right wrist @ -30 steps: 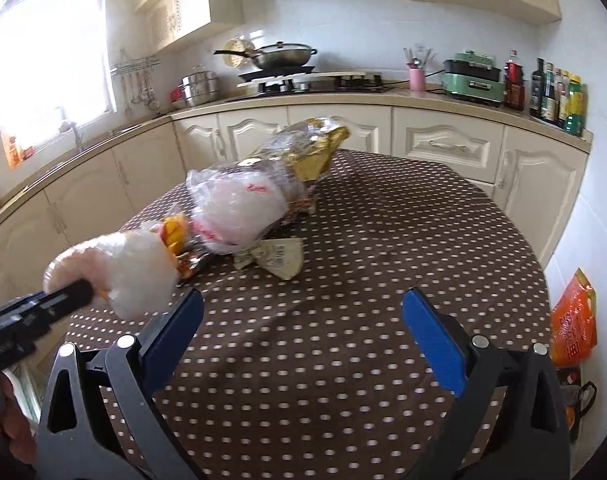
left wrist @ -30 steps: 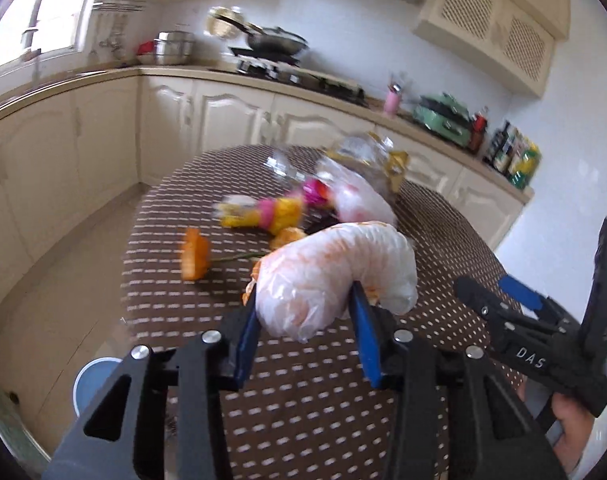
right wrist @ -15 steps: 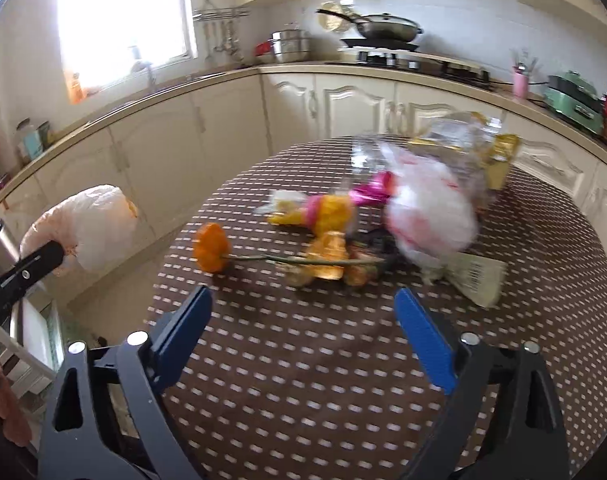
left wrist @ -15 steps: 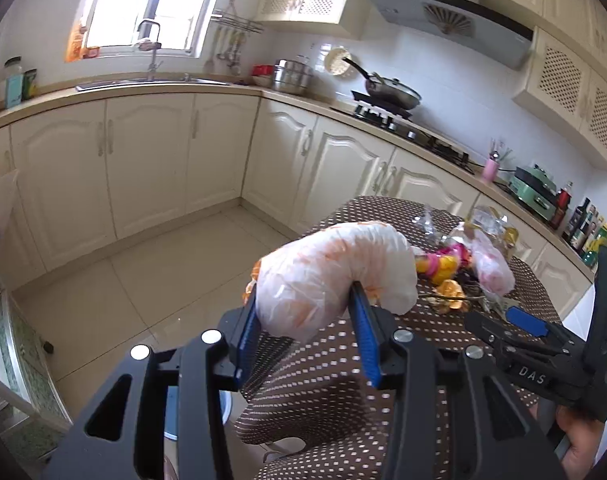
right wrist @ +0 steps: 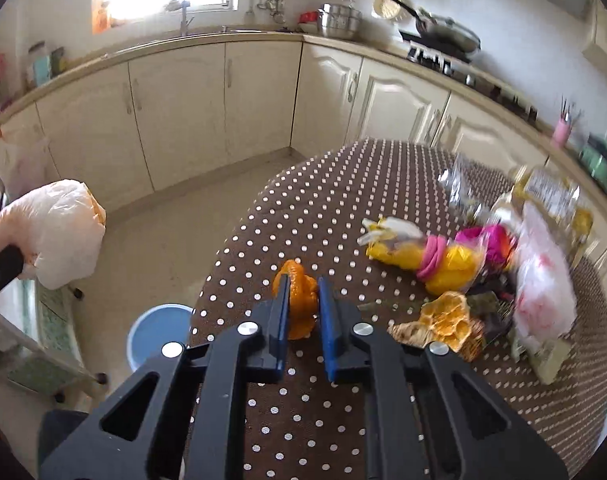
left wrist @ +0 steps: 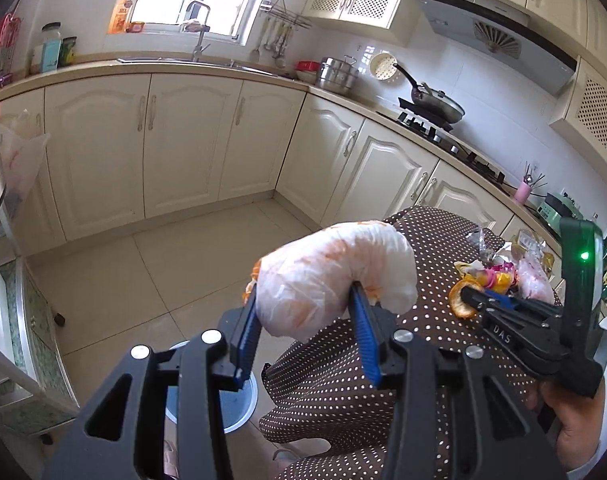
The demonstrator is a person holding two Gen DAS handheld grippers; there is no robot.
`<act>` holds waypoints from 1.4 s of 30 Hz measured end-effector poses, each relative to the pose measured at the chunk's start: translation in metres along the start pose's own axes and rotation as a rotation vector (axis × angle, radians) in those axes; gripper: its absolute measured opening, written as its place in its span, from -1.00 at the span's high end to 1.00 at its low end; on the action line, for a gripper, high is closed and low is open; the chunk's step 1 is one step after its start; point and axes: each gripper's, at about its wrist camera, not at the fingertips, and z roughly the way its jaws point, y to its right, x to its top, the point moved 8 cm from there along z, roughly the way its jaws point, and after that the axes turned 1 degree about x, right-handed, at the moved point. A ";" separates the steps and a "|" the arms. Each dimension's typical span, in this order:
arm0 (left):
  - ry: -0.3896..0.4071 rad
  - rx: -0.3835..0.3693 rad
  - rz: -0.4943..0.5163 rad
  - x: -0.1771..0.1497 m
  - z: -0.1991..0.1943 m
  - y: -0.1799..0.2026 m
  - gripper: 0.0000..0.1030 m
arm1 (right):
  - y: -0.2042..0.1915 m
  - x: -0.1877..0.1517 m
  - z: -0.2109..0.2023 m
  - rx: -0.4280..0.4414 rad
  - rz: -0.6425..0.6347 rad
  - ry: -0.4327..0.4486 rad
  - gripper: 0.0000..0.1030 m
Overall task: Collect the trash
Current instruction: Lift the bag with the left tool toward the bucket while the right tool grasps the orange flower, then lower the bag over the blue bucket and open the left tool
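My right hand-held gripper point(right wrist: 301, 314), whose jaws stood wide over bare tabletop point(right wrist: 303, 408) a second ago, has just been closing and now pinches the orange peel point(right wrist: 297, 300) at the tabletop's near edge, low in the middle of its view. My left hand-held gripper point(left wrist: 303, 316) has swung off the tabletop with the white plastic bag point(left wrist: 335, 276), so that floor tiles point(left wrist: 143, 272) and the blue bin point(left wrist: 223, 404) now fill the lower left of its view.

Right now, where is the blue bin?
The blue bin stands on the tiled floor beside the near-left edge of the polka-dot table; in the left wrist view it lies under the left gripper.
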 end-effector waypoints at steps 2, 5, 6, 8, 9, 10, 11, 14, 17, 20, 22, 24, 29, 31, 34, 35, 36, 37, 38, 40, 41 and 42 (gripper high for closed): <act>0.001 -0.001 -0.011 -0.002 -0.002 -0.010 0.19 | -0.006 0.003 -0.016 -0.031 -0.034 0.044 0.77; 0.004 0.012 -0.030 -0.004 -0.007 -0.025 0.19 | -0.023 0.015 -0.035 -0.027 -0.070 0.113 0.77; 0.008 0.018 -0.038 -0.004 -0.011 -0.031 0.19 | -0.029 0.021 -0.040 -0.006 -0.077 0.132 0.77; 0.016 0.029 -0.049 -0.005 -0.018 -0.042 0.19 | -0.050 0.030 -0.048 0.045 -0.098 0.156 0.77; 0.019 0.038 -0.056 -0.005 -0.021 -0.049 0.19 | -0.059 0.034 -0.050 0.068 -0.109 0.166 0.77; 0.023 0.052 -0.068 -0.006 -0.025 -0.059 0.19 | -0.071 0.035 -0.051 0.093 -0.118 0.167 0.77; 0.024 0.061 -0.075 -0.007 -0.028 -0.065 0.19 | -0.086 0.037 -0.048 0.135 -0.128 0.160 0.77; 0.020 0.111 -0.099 -0.013 -0.034 -0.095 0.19 | -0.124 0.035 -0.038 0.230 -0.159 0.135 0.77; 0.002 0.172 -0.126 -0.021 -0.033 -0.128 0.19 | -0.164 0.024 -0.020 0.331 -0.176 0.074 0.77; -0.032 0.241 -0.139 -0.033 -0.022 -0.159 0.19 | -0.200 0.001 0.001 0.397 -0.188 0.000 0.77; -0.069 0.269 -0.151 -0.044 -0.008 -0.177 0.19 | -0.216 -0.014 0.017 0.425 -0.189 -0.048 0.77; -0.108 0.282 -0.163 -0.055 0.008 -0.188 0.19 | -0.227 -0.027 0.037 0.455 -0.188 -0.105 0.77; -0.233 0.321 -0.189 -0.090 0.060 -0.215 0.19 | -0.239 -0.054 0.080 0.478 -0.178 -0.187 0.77; -0.279 0.313 -0.202 -0.101 0.083 -0.222 0.19 | -0.238 -0.062 0.097 0.468 -0.168 -0.211 0.77; -0.351 0.290 -0.215 -0.113 0.116 -0.227 0.19 | -0.230 -0.069 0.116 0.464 -0.145 -0.243 0.77; -0.369 0.284 -0.218 -0.115 0.126 -0.228 0.19 | -0.225 -0.069 0.121 0.464 -0.139 -0.250 0.77; -0.381 0.275 -0.219 -0.116 0.135 -0.228 0.19 | -0.226 -0.070 0.127 0.462 -0.134 -0.256 0.77; -0.394 0.266 -0.220 -0.117 0.146 -0.224 0.19 | -0.224 -0.073 0.133 0.459 -0.129 -0.265 0.77; -0.406 0.260 -0.218 -0.117 0.154 -0.222 0.17 | -0.222 -0.074 0.139 0.457 -0.125 -0.273 0.77; -0.426 0.234 -0.223 -0.116 0.168 -0.219 0.04 | -0.221 -0.077 0.146 0.456 -0.115 -0.286 0.77; -0.436 0.224 -0.229 -0.118 0.173 -0.217 0.00 | -0.219 -0.079 0.150 0.454 -0.110 -0.295 0.77; -0.439 0.218 -0.236 -0.118 0.178 -0.217 -0.04 | -0.218 -0.080 0.153 0.454 -0.105 -0.301 0.77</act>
